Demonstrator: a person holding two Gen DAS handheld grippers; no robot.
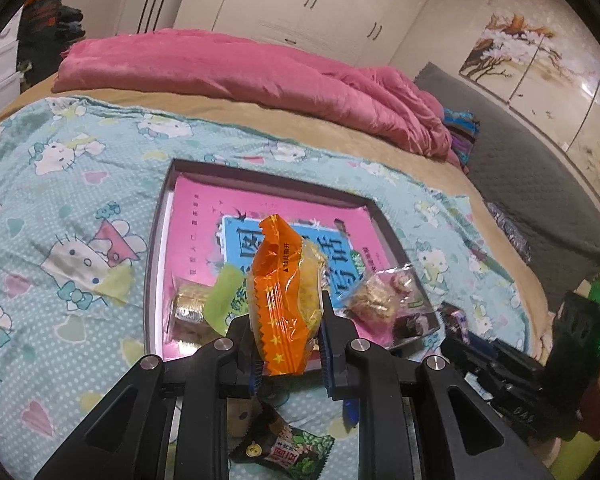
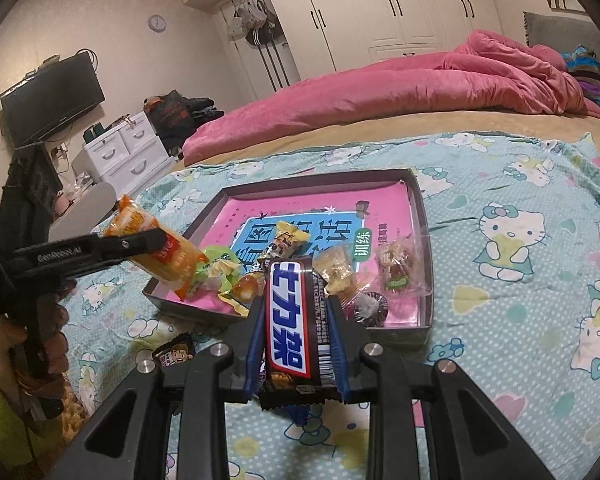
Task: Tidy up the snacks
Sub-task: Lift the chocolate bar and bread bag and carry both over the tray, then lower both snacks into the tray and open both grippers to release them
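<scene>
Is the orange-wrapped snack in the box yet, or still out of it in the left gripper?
Out. The left gripper is shut on the orange-wrapped snack, held in the air over the near-left edge of the box, as the right wrist view shows.

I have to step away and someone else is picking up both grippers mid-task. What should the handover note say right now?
Left gripper: shut on the orange-wrapped cake, held above the tray's near edge.
Right gripper: shut on the Snickers bar, just short of the tray.
Tray on the bed already holds several snacks, including a clear bag of sweets.
Left to do: release both held snacks into the tray, then collect the dark green packet and the cartoon-face packet lying on the Hello Kitty sheet.
</scene>
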